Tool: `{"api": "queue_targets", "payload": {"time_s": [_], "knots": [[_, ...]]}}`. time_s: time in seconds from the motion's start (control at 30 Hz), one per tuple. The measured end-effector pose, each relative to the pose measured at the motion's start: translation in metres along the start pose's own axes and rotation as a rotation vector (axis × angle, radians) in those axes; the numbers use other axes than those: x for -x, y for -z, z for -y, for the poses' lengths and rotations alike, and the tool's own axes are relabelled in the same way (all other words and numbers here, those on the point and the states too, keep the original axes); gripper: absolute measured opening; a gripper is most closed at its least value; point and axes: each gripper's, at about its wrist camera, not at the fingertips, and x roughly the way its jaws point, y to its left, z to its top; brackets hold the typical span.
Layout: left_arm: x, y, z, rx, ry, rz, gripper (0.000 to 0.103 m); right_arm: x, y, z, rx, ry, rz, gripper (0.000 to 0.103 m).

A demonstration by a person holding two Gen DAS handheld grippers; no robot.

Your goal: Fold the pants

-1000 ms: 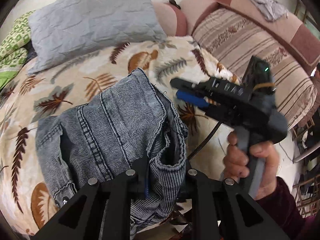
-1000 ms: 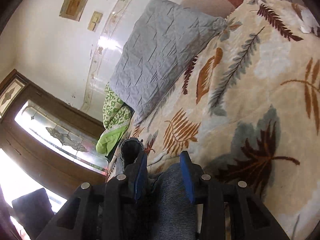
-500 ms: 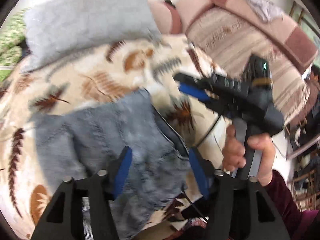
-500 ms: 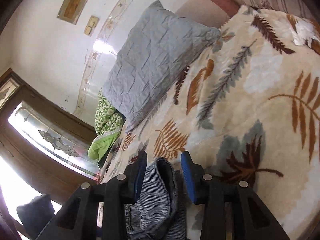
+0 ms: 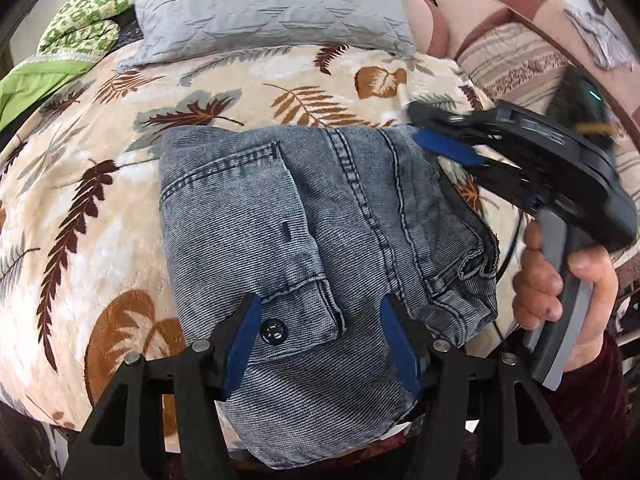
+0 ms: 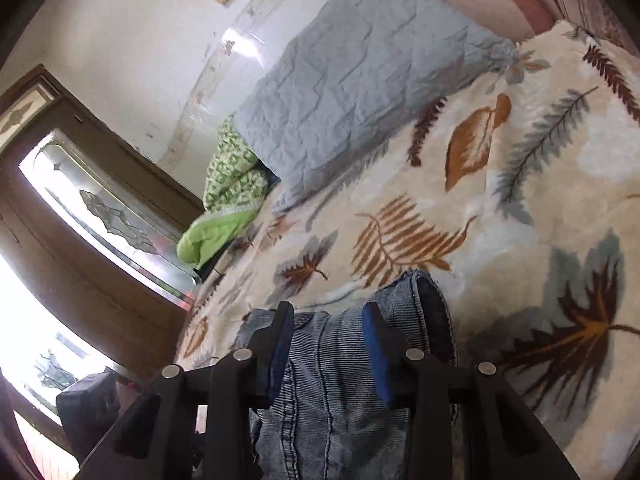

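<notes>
Leaf-patterned blanket (image 5: 100, 208) covers the bed, with cream ground and brown and grey fronds. Nearest the bed's front edge, the left hand-held gripper (image 5: 320, 344) hangs over the pants (image 5: 304, 216) with its blue-padded jaws spread wide and holding nothing; a dark button (image 5: 274, 330) lies between them. The pants, grey-blue washed denim, lie in a folded bundle at the front edge of the bed, a flap pocket uppermost, their lower end drooping over that edge. At the bundle's far right corner sits the right hand-held gripper (image 5: 444, 146), held in the person's right hand (image 5: 560, 280); in its own view the right hand-held gripper (image 6: 326, 344) stands parted, denim lying between the pads (image 6: 376, 352) without being pinched. Farther back a grey quilted pillow (image 5: 272, 4) rests at the head of the bed, a green patterned cloth (image 5: 76, 32) beside it at the far left corner.
</notes>
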Motion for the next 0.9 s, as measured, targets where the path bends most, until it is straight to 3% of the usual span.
{"api": "queue_targets", "payload": {"time_s": [0.17, 0.27, 0.43, 0.6, 0.7, 0.9], "knots": [[-0.023, 0.004, 0.001, -0.047, -0.034, -0.032, 0.065, -0.038, 0.004, 0.031, -0.137, 0.104, -0.105, 0.038], [-0.019, 0.005, 0.003, -0.055, -0.039, -0.034, 0.066, -0.042, 0.005, 0.048, -0.222, 0.075, -0.113, 0.038], [-0.004, 0.004, -0.003, 0.013, -0.004, -0.029, 0.065, -0.028, 0.006, 0.046, -0.232, 0.053, -0.091, 0.038], [0.027, 0.007, -0.004, 0.008, -0.041, 0.04, 0.065, -0.002, 0.006, 0.028, -0.159, 0.013, -0.058, 0.039], [0.039, 0.007, -0.011, 0.023, -0.049, 0.068, 0.065, 0.002, 0.011, 0.01, -0.101, -0.009, -0.091, 0.039], [0.016, 0.015, -0.024, 0.057, -0.066, -0.019, 0.065, -0.008, 0.035, -0.017, 0.023, 0.048, -0.234, 0.039]]}}
